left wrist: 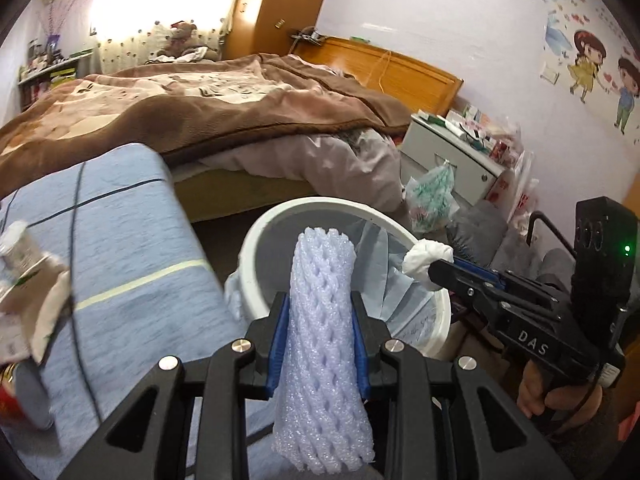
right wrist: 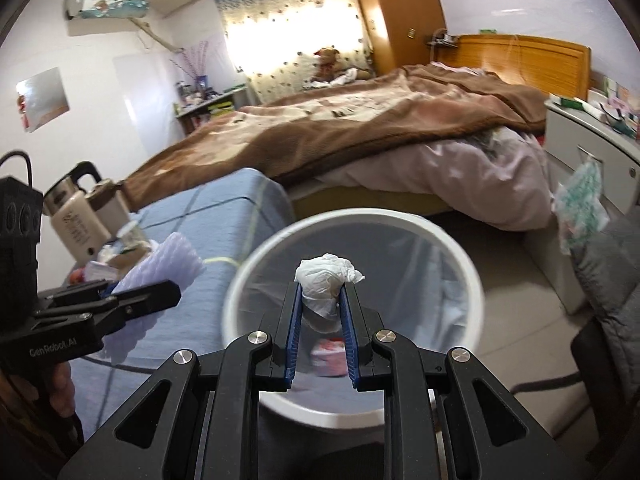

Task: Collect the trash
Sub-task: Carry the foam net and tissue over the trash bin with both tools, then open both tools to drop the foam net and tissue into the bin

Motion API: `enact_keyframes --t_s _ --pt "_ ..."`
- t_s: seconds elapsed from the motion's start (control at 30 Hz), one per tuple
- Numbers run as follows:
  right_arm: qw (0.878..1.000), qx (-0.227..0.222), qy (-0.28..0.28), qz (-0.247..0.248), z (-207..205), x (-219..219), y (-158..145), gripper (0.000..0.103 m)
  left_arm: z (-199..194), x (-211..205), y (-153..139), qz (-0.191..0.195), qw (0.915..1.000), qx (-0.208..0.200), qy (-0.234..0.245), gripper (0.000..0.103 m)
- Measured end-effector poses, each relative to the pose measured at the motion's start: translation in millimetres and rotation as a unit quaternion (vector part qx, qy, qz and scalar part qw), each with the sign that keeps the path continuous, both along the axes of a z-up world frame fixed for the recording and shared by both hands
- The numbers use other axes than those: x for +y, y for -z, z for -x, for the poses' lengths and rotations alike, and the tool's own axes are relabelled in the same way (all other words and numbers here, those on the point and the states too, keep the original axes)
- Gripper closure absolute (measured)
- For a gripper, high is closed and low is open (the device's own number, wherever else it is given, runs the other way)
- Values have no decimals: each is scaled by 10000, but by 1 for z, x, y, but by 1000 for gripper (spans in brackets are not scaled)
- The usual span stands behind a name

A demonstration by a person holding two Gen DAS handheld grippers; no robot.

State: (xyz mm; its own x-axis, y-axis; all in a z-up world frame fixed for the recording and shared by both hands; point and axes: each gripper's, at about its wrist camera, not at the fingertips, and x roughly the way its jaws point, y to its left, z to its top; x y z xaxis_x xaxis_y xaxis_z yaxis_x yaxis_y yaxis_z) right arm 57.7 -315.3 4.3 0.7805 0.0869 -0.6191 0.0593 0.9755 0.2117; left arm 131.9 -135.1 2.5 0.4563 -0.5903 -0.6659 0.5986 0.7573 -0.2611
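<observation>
A white round bin (left wrist: 434, 320) with a thin liner stands on the floor beside the bed. My left gripper (left wrist: 320, 308) is shut on a pale lavender foam net sleeve (left wrist: 322, 344), which sticks up over the bin's near rim. In the same view my right gripper (left wrist: 438, 270) reaches in from the right over the rim, shut on a crumpled white tissue (left wrist: 424, 258). The right wrist view looks down into the bin (right wrist: 360, 216). There my right gripper (right wrist: 322, 292) pinches the tissue (right wrist: 326, 280) above the bin's mouth. A red and white wrapper (right wrist: 330, 356) lies at the bottom. The left gripper (right wrist: 168, 292) with the foam net (right wrist: 168, 264) is at the left.
A blue-covered table (right wrist: 224, 216) left of the bin carries a kettle (right wrist: 80, 220) and clutter. A bed with a brown blanket (left wrist: 240, 108) lies behind. A white nightstand (left wrist: 452, 152) with a hanging plastic bag (left wrist: 432, 192) and a grey padded garment (right wrist: 612, 280) stand at the right.
</observation>
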Motion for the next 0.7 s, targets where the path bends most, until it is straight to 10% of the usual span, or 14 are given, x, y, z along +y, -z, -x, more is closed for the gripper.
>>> enact_keyframes --t_s 0.3,0.43,0.7 --pt "9991 266 301 128 -10 -35 16 82 -12 -32 12 -131 9996 236 3 70" --pt "9985 383 365 127 -13 -43 21 81 -16 -36 16 -172 9994 302 -60 46" --pt "9984 461 303 149 -15 -39 25 70 -17 -32 19 -94 9991 398 -108 41"
